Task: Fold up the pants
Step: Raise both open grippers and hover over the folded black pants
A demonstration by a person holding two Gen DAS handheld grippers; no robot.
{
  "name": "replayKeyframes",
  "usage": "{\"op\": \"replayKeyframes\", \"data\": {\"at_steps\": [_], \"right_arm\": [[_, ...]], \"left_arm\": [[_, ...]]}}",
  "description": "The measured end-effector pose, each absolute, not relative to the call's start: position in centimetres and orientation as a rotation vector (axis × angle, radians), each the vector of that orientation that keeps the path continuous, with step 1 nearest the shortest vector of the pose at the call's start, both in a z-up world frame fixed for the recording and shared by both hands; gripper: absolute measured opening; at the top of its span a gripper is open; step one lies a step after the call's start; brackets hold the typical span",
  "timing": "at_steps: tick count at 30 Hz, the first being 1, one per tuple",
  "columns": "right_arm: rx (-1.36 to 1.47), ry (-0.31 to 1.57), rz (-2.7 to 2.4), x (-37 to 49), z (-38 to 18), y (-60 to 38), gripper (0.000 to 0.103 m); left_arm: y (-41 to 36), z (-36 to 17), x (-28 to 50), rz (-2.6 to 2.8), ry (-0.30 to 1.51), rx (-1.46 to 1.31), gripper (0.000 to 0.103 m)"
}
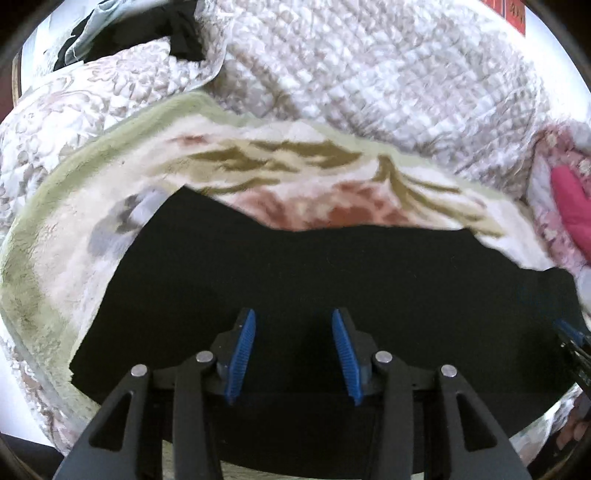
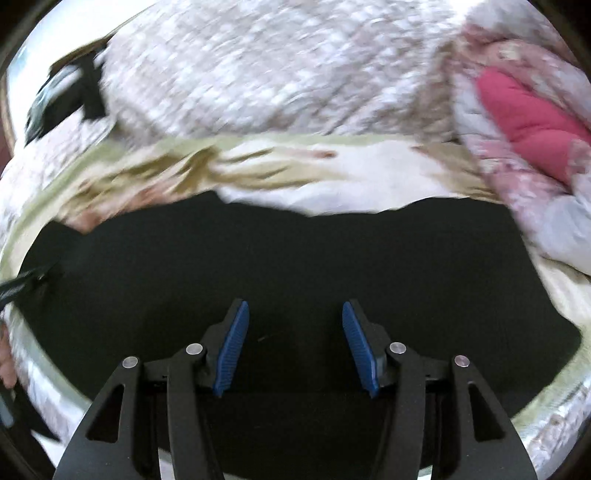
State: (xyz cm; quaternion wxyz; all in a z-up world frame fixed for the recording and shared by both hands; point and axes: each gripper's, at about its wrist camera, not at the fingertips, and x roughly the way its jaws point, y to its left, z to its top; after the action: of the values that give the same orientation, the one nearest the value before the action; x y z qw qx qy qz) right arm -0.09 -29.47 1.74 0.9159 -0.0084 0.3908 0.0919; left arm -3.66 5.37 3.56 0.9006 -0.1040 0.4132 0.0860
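Black pants point(image 1: 295, 273) lie spread flat on a floral fleece blanket point(image 1: 280, 166); they also fill the lower half of the right wrist view point(image 2: 295, 258). My left gripper point(image 1: 293, 314) hovers just above the black cloth with its blue pads apart and nothing between them. My right gripper point(image 2: 295, 306) is also open and empty over the pants. The right gripper's tip shows at the right edge of the left wrist view point(image 1: 570, 332), and the left gripper's tip shows at the left edge of the right wrist view point(image 2: 22, 282).
A white quilted bedspread point(image 1: 369, 66) is bunched behind the blanket. A pink quilted item point(image 2: 528, 122) lies at the far right. Dark clothing point(image 1: 181, 33) sits at the back left. The right wrist view is motion-blurred.
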Motion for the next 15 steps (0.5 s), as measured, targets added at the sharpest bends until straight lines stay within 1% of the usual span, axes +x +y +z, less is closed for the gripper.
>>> {"op": "replayKeyframes", "data": {"at_steps": [3, 6, 9, 15], "right_arm": [[-0.009, 0.817, 0.223, -0.2, 1.7, -29.1, 0.053], [-0.058, 0.873, 0.257, -0.1, 0.5, -27.8, 0.053], [-0.072, 0.837, 0.275, -0.6, 1.1, -27.4, 0.053], [-0.119, 0.745, 0.343, -2.1, 2.4, -25.9, 0.053]], "left_arm": [[2.9, 4.1, -3.8, 0.106, 0.816, -0.148, 0.046], [0.5, 2.9, -3.3, 0.044, 0.869, -0.097, 0.046], [-0.3, 2.7, -3.3, 0.059, 0.865, -0.053, 0.047], [0.9, 3.6, -4.1, 0.091, 0.849, -0.103, 0.047]]}}
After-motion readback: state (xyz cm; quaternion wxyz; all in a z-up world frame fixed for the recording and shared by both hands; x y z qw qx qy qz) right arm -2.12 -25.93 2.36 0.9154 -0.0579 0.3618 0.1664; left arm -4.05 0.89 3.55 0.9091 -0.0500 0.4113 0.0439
